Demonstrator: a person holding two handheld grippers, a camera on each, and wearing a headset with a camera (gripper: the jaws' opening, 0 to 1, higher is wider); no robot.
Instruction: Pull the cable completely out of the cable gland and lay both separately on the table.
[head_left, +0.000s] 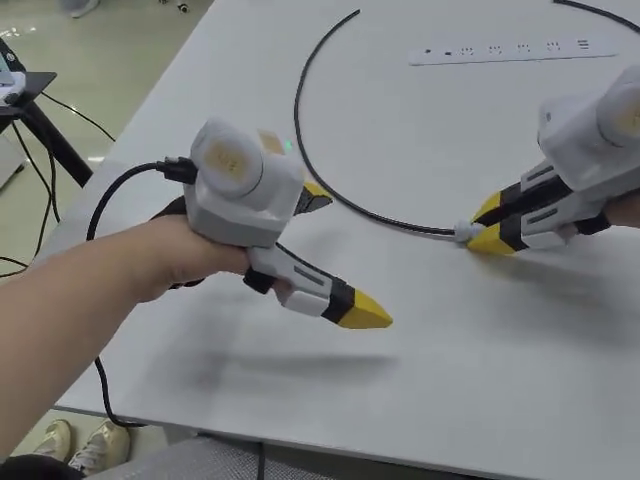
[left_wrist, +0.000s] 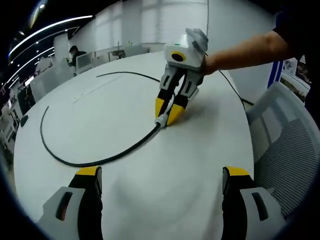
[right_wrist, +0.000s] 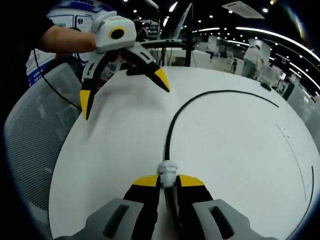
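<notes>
A small white cable gland (head_left: 466, 233) rests on the white table (head_left: 420, 380) at the end of a long black cable (head_left: 300, 130) that arcs away toward the far side. My right gripper (head_left: 485, 226) is shut on the gland (right_wrist: 167, 171), low on the tabletop, and the cable (right_wrist: 172, 120) runs straight out ahead of the right gripper (right_wrist: 168, 181). My left gripper (head_left: 342, 255) hovers to the left with its jaws wide apart, holding nothing. From the left gripper (left_wrist: 162, 172) I see the gland (left_wrist: 160, 121) and cable (left_wrist: 100, 161) ahead.
A white power strip (head_left: 515, 48) lies at the table's far side, with a second black cable (head_left: 600, 12) beyond it. The table's left edge drops to the floor, where a tripod (head_left: 40, 130) stands. A mesh chair (left_wrist: 290, 150) stands beside the table.
</notes>
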